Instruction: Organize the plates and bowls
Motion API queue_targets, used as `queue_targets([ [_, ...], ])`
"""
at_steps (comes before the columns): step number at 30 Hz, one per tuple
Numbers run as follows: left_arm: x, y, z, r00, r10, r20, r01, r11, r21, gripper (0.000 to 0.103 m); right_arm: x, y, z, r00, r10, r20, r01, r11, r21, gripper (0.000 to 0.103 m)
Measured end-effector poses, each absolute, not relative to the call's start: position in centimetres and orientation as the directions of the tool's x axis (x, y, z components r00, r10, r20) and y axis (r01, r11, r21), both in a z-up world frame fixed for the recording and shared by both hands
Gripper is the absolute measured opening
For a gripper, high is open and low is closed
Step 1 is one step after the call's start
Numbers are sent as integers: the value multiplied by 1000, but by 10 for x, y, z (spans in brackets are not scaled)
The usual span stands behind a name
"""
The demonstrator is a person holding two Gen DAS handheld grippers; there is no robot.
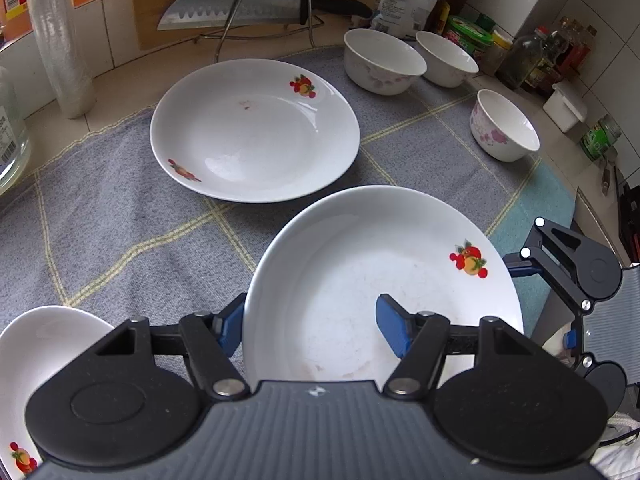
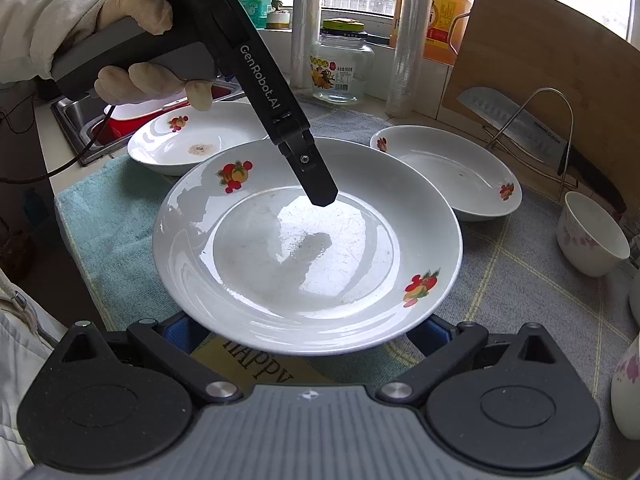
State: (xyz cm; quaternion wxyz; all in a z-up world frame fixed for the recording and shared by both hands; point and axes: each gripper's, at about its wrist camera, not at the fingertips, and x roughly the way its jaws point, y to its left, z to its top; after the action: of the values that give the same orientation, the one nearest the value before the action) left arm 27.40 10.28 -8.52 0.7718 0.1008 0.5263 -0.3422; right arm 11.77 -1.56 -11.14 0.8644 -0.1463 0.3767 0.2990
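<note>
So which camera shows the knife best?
Left wrist: the knife shows nearly whole, blade and handle, on the rack against the board. Right wrist shows it smaller at the edge, distorted.

Glazed ceramic on woven cloth

Centre plate [image 2: 308,248] is glossy white ceramic; cloth [image 2: 500,280] beneath looks matt, rough-woven; upper-right cutting board [image 2: 560,60] is smooth wood.

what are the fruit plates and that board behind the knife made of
The held plate looks like glazed white ceramic, perhaps porcelain: its wet-looking gloss mirrors the window and the left tongs. The fruit motifs look like printed decals. The cutting board looks like unfinished bamboo or wood: matte tan with a faint straight grain.
</note>
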Motion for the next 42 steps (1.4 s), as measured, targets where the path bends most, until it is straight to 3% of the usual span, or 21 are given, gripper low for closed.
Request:
queue_targets([
  [24,269,236,-60,384,-338,-859,433,888,-155,66,161,96,-96,457,536,-710,-797,601,-59,103],
  [42,279,295,-90,371,-288,-883,352,923,-153,66,192,155,-114,356,562,-746,-843,537,3,103],
])
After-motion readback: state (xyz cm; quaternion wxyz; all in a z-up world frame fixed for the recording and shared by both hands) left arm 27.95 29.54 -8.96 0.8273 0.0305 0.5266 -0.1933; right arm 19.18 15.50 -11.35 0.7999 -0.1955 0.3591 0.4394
